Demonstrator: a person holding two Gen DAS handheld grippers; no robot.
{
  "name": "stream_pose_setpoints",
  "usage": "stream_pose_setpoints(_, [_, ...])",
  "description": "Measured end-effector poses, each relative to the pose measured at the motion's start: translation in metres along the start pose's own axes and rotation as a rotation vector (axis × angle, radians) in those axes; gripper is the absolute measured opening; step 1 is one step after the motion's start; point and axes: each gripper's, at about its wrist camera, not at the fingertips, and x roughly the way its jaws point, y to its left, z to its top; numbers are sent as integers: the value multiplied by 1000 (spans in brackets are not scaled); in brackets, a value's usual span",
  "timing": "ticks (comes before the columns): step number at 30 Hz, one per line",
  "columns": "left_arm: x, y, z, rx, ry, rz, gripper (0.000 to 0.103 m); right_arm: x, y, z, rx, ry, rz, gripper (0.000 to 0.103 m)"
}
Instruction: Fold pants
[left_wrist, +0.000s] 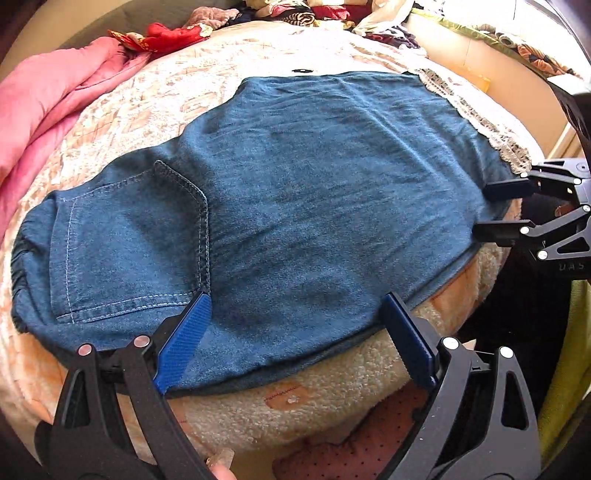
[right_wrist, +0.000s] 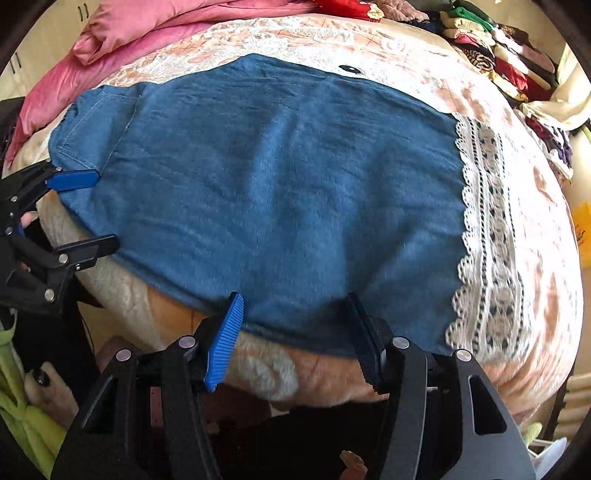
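While the bed (left_wrist: 110, 122) fills most of the room, its peach patterned blanket is nearly covered along the near edge by the pants (left_wrist: 303, 192), blue denim already doubled over leg on leg, waist and back pocket (left_wrist: 129, 243) toward the left end, lace-trimmed hems (right_wrist: 484, 229) toward the right. A pink quilt (left_wrist: 48, 99) is heaped at the far left corner, and a jumble of clothes (right_wrist: 495, 62) lines the far right side.

The left hand-held gripper (left_wrist: 295, 339) hangs over the near edge by the pocket, its jaws spread, nothing between them; one blue pad (left_wrist: 184, 339) looks to rest on the denim. The right hand-held gripper (right_wrist: 295, 336) is likewise spread over the near edge, closer to the lace, pinching nothing.

My worry is the grab: the cloth lies in two layers, and a shallow bite at that hanging edge could catch only the top one, so the legs would slide apart on lifting. Uneven pulls from the two sides could skew the fold, and the fleecy blanket might get nipped along with the denim.
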Motion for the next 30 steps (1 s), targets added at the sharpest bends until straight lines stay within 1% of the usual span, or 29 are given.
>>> stream_pose_setpoints(1, [-4,0,1,-6,-8,-16,86,-6,-2,-1,13,-17,18,55])
stream_pose_setpoints(2, [-9,0,3,-8,-22,-28,86,-16,-7,-4,31,-53,44,55])
stream_pose_setpoints(3, [-16,0,5,-6,-43,-33,86,-25,-9,-4,50,-86,66,55])
stream_pose_setpoints(5, [-28,2,9,-12,-82,-30,86,-42,-20,-8,94,-137,79,55])
stream_pose_setpoints(8, [-38,15,15,-49,-113,-22,86,-60,-45,-15,169,-183,53,55])
stream_pose_setpoints(11, [-40,28,22,-89,-124,-3,86,-68,-70,-19,232,-207,16,55])
stream_pose_setpoints(13, [-38,38,29,-116,-131,-6,86,-68,-85,-21,284,-211,-8,55])
stream_pose_setpoints(15, [-31,46,38,-139,-125,20,86,-68,-94,-25,309,-210,-14,55])
stream_pose_setpoints(17, [-19,55,43,-163,-108,44,86,-62,-95,-19,300,-205,-16,55])
stream_pose_setpoints(21, [-3,72,40,-200,-61,97,86,-45,-97,-11,293,-181,-43,55])
stream_pose_setpoints(25, [11,76,30,-184,-38,119,86,-29,-106,-19,337,-127,-82,55])
stream_pose_setpoints(26, [11,76,28,-181,-42,120,86,-26,-109,-20,338,-123,-84,53])
stream_pose_setpoints(30, [10,77,29,-191,-50,114,86,-25,-113,-28,352,-134,-72,53])
